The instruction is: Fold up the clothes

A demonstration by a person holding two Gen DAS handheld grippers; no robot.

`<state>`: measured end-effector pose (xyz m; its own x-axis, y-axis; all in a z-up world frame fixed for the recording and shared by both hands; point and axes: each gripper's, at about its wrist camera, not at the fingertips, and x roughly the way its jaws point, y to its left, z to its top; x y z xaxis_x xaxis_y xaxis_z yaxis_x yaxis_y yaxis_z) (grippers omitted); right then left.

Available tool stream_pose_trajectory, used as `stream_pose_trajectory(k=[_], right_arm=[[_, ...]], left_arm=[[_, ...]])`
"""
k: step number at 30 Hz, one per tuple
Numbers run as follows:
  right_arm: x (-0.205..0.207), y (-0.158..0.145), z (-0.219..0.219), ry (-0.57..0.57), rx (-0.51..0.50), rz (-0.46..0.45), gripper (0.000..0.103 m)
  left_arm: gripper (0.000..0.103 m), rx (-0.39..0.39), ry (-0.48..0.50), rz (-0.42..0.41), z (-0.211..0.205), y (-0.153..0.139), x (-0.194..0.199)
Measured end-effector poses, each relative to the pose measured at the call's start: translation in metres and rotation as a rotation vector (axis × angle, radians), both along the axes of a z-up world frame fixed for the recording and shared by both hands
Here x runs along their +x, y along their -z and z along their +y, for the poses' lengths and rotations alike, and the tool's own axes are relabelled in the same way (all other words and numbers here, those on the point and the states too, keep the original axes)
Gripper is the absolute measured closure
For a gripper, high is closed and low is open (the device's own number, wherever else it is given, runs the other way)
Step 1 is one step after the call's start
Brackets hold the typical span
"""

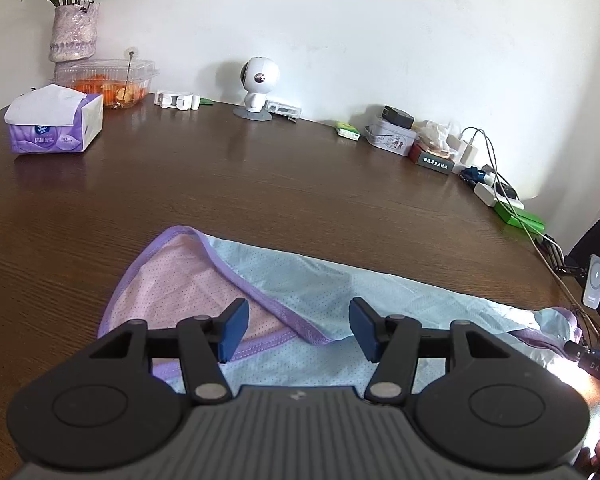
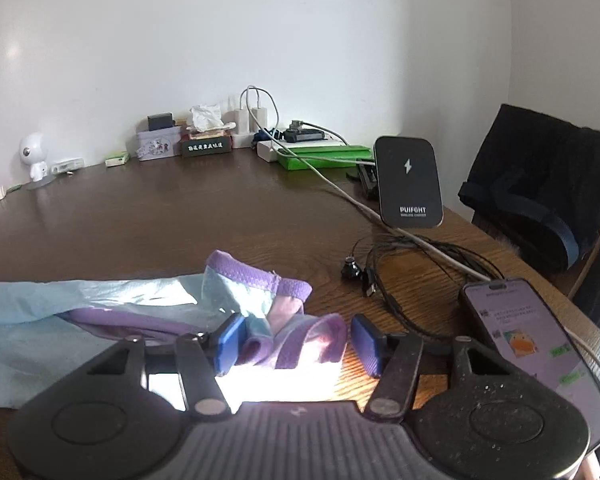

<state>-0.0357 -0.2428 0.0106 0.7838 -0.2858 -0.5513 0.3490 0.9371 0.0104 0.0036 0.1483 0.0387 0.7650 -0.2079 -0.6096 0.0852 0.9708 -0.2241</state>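
Observation:
A light blue mesh garment (image 1: 320, 284) with purple trim and a pink lining lies flat on the brown wooden table (image 1: 220, 184). Its left end is folded over, pink side up. My left gripper (image 1: 294, 330) stands open just above the cloth, with nothing pressed between its blue pads. In the right wrist view the garment's right end (image 2: 260, 280) lies bunched, its purple straps curled up. My right gripper (image 2: 298, 344) is open around those straps; the pads do not press on them.
At the back left stand a tissue pack (image 1: 54, 124), a plastic food box (image 1: 108, 80) and a vase (image 1: 74, 32). A white figurine (image 1: 256, 88), tins and chargers line the wall. At the right lie a phone (image 2: 540, 356), cables (image 2: 400, 264), a wireless charger (image 2: 410, 182) and a dark chair (image 2: 548, 188).

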Motion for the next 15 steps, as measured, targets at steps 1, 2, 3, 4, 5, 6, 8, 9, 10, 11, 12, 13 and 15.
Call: stream_pose_trajectory(k=[1, 2, 3, 4, 5, 6, 8, 9, 10, 11, 12, 13, 15], right_arm=[[0.0, 0.0, 0.0, -0.003, 0.013, 0.003, 0.051], [0.001, 0.0, -0.001, -0.007, 0.025, 0.006, 0.059], [0.001, 0.0, -0.002, -0.016, 0.054, 0.003, 0.065], [0.003, -0.001, 0.0, -0.035, 0.062, 0.003, 0.08], [0.005, -0.001, 0.001, -0.055, 0.068, 0.002, 0.088], [0.007, -0.003, 0.004, -0.069, 0.056, 0.002, 0.089], [0.009, -0.014, 0.016, -0.113, 0.024, -0.016, 0.091], [0.009, -0.022, 0.025, -0.146, 0.007, -0.036, 0.09], [0.009, -0.031, 0.034, -0.178, -0.011, -0.056, 0.09], [0.009, -0.039, 0.043, -0.21, -0.028, -0.077, 0.091], [0.008, -0.048, 0.061, -0.271, -0.047, -0.093, 0.091], [0.01, -0.052, 0.077, -0.33, -0.038, -0.105, 0.091], [0.019, -0.052, 0.111, -0.453, 0.007, -0.101, 0.091]], left_arm=[[0.046, 0.002, 0.005, -0.001, 0.0, 0.0, 0.0], [0.046, 0.006, 0.01, -0.001, -0.001, 0.001, 0.0], [0.046, 0.011, 0.014, -0.002, -0.001, 0.001, -0.001], [0.046, 0.013, 0.015, -0.005, 0.0, 0.001, -0.001], [0.046, 0.013, 0.013, -0.009, 0.001, 0.0, -0.003], [0.046, 0.009, 0.009, -0.015, 0.003, 0.0, -0.005], [0.046, -0.004, -0.017, -0.029, 0.011, -0.001, -0.011], [0.046, -0.007, -0.037, -0.034, 0.016, -0.001, -0.014], [0.046, -0.008, -0.062, -0.039, 0.021, -0.001, -0.017], [0.046, -0.007, -0.087, -0.039, 0.027, 0.0, -0.02], [0.046, -0.005, -0.111, -0.036, 0.033, 0.001, -0.023], [0.046, -0.006, -0.132, -0.03, 0.038, 0.001, -0.025], [0.046, -0.012, -0.166, -0.019, 0.049, 0.002, -0.029]])
